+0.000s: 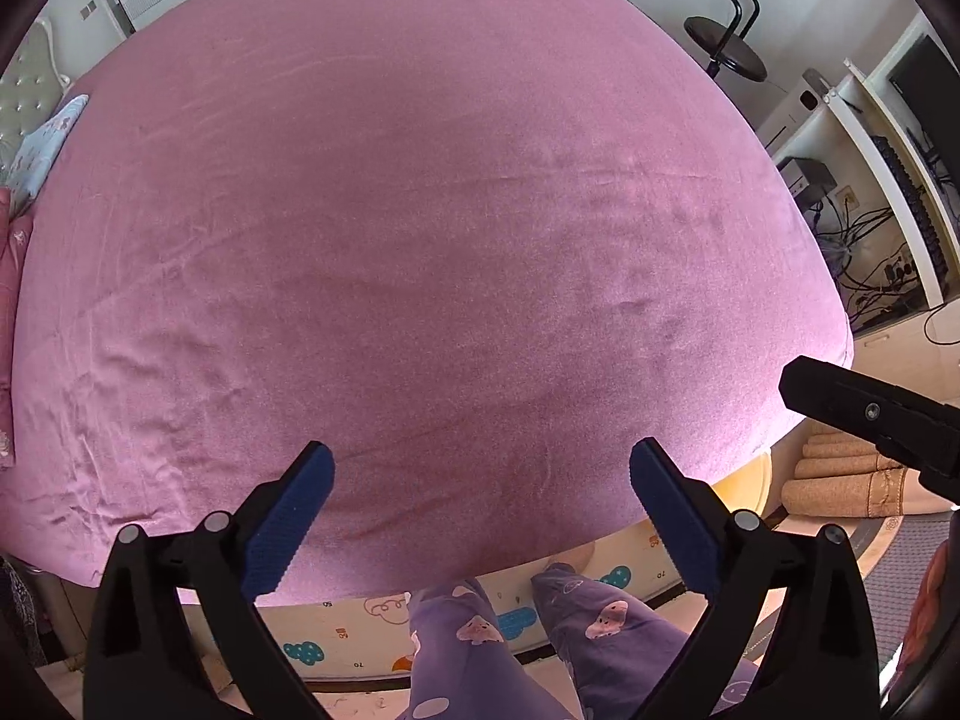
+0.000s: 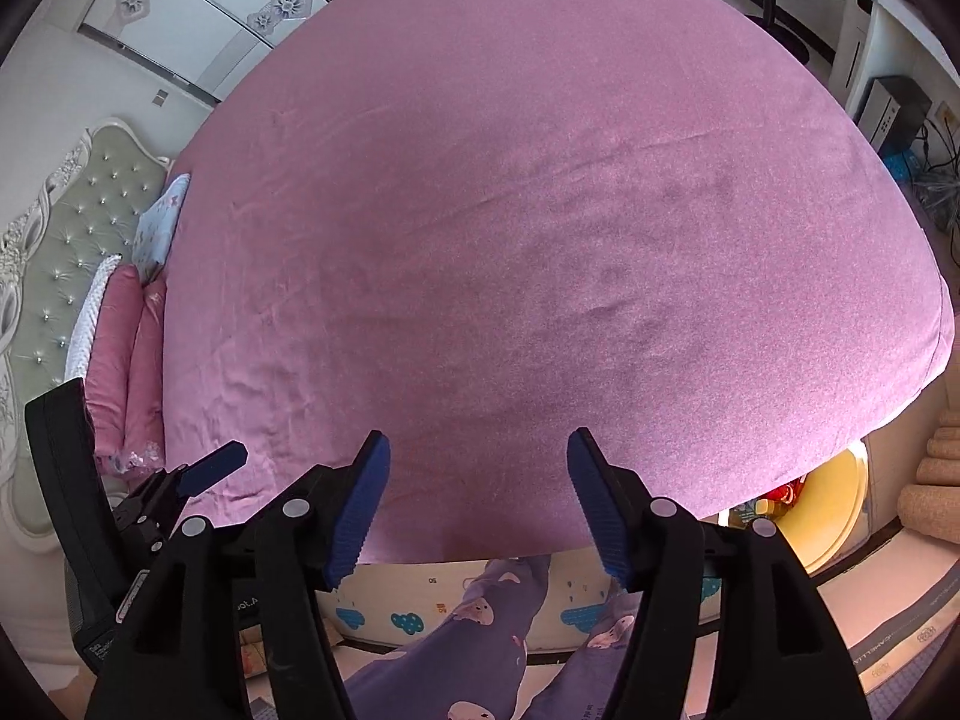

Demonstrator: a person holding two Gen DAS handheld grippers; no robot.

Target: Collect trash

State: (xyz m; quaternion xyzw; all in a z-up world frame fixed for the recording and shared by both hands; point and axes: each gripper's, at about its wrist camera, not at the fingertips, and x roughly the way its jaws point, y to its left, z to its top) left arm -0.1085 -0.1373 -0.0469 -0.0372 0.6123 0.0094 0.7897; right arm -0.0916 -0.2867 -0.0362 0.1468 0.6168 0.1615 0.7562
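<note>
My left gripper (image 1: 480, 450) hangs open above the near edge of a pink bed (image 1: 420, 210), pointing steeply down, with nothing between its blue pads (image 1: 288, 516). The right gripper (image 2: 478, 438) is open and empty too, over the same edge. Each shows in the other's view: a right finger (image 1: 840, 402) at the right, a left finger (image 2: 210, 468) at the lower left. A yellow round bin (image 2: 840, 498) stands on the floor by the bed's corner, with red and dark wrappers (image 2: 783, 492) inside. No loose trash shows on the bedsheet.
A person's legs in purple pyjamas (image 2: 480, 618) stand on a cloud-print mat (image 2: 408, 621) between me and the bed. Pillows (image 2: 126, 360) lie against the tufted headboard (image 2: 66, 252) at left. At right are a black stool (image 1: 726, 42), a desk with cables (image 1: 870, 228) and beige rolls (image 1: 840, 480).
</note>
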